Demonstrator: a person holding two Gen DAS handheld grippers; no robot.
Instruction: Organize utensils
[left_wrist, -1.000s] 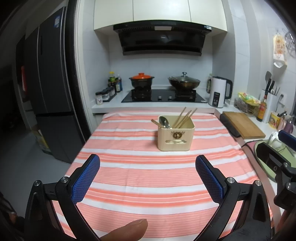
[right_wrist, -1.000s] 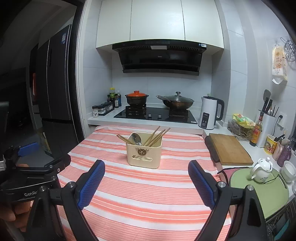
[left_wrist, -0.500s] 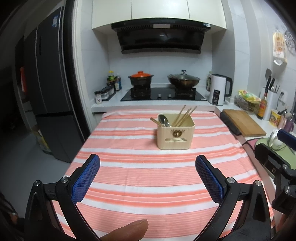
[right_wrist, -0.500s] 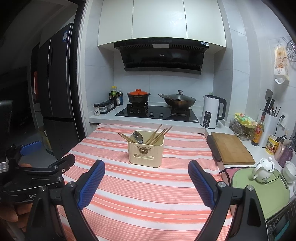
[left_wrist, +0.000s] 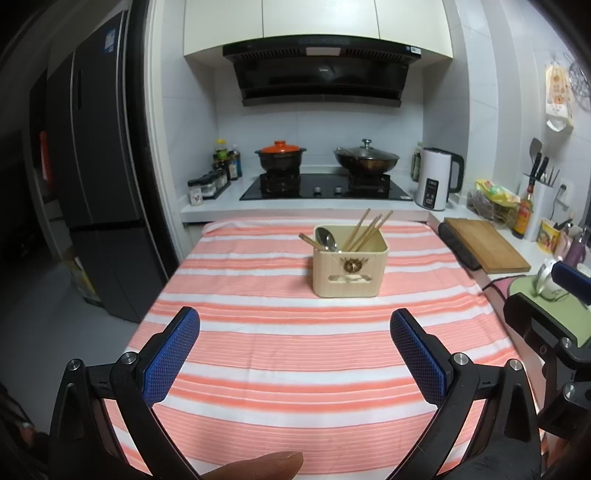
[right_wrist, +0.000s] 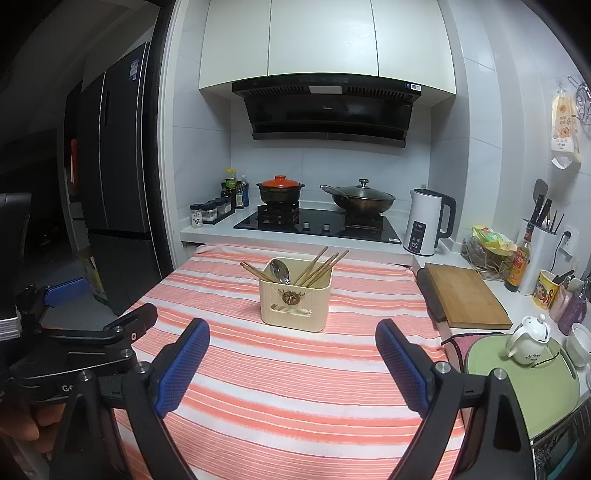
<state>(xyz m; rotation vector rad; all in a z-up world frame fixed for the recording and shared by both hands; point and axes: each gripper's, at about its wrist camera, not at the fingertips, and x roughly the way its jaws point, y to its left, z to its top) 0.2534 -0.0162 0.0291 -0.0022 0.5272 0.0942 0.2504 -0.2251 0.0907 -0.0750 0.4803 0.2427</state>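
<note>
The left gripper hovers over the near part of the surface covered with an orange-and-white striped cloth; its jaws stand wide apart and hold nothing. The right gripper hovers beside it in the same way, with its jaws wide apart and empty too. In the left wrist view a part of the right gripper shows at 3 o'clock, and in the right wrist view the left gripper shows at 9 o'clock.

The cream plastic square utensil holder with a brown emblem stands upright on the striped cloth, at about 12 o'clock from both grippers and well apart from them. Inside it lean several brown wooden chopsticks and one shiny metal spoon with the bowl up. One more chopstick sticks out toward 10 o'clock.

Behind the surface is a black cooktop with a black pot with orange lid and a dark wok with glass lid. A white electric kettle stands at 2 o'clock, and a wooden cutting board lies at 3 o'clock. A fingertip shows at 6 o'clock in the left wrist view.
</note>
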